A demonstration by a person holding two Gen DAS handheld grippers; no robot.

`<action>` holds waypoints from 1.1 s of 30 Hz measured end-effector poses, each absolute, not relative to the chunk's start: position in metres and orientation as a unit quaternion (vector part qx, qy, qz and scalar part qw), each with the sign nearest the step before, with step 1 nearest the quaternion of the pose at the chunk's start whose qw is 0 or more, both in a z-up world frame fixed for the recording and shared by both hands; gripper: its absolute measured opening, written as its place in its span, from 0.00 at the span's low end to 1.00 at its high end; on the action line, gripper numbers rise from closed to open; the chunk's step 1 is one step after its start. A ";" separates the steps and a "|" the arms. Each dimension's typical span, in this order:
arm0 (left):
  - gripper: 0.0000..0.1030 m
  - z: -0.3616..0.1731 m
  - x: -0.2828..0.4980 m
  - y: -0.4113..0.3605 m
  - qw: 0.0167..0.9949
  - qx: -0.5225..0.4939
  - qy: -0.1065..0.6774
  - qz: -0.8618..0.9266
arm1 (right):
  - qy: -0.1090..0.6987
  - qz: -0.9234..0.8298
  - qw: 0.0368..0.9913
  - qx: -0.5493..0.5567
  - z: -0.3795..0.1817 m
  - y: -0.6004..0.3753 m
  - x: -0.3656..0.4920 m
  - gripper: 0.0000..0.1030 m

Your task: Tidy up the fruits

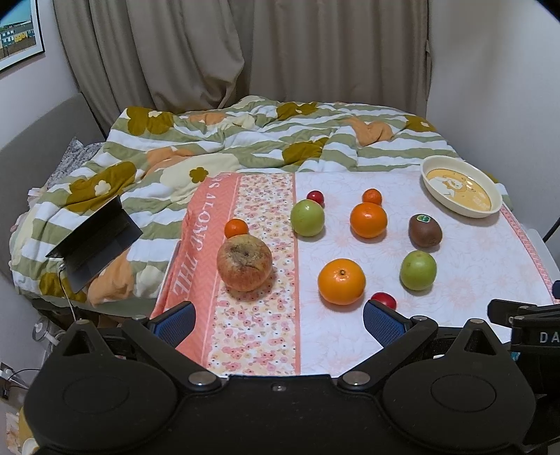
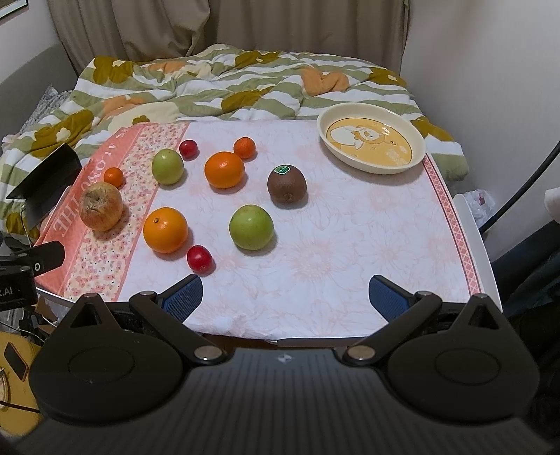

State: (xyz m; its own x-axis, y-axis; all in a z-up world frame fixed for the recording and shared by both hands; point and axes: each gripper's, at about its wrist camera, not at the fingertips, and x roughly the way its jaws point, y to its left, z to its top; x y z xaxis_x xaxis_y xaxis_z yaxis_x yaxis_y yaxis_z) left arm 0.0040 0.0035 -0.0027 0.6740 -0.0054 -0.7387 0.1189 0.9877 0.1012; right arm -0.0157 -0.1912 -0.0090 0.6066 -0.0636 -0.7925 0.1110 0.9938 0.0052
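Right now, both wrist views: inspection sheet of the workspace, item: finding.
Surface: table under a floral cloth with a pink band on its left side.
Job's things: wrinkled apple, two green apples, two large oranges, two small oranges, kiwi with a sticker, two small red fruits, all loose on the cloth; dish at far right holds none.
Clutter: nothing seen on the cloth.
Grippers: left gripper and right gripper open, holding nothing, at the near edge.
Cables: dark cable at the right; white cable below the laptop.
Surroundings: bed with striped quilt, curtain, framed picture.
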 end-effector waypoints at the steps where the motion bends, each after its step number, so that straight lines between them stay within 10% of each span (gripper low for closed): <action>1: 1.00 -0.002 0.005 0.004 0.912 0.073 0.401 -0.032 | 0.441 -0.047 0.896 0.028 -0.010 -0.190 -0.017 1.00; 33: 0.94 -0.087 0.071 -0.049 0.904 0.075 0.416 -0.056 | 0.420 0.170 0.889 -0.073 -0.096 -0.235 0.069 1.00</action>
State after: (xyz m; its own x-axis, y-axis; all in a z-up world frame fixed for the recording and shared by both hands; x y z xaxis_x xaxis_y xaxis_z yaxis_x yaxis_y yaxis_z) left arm 0.0715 -0.0490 -0.0870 0.6476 -0.0388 -0.7610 0.1643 0.9823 0.0897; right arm 0.0693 -0.2349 -0.0958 0.5896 0.2419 -0.7706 -0.3638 0.9314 0.0140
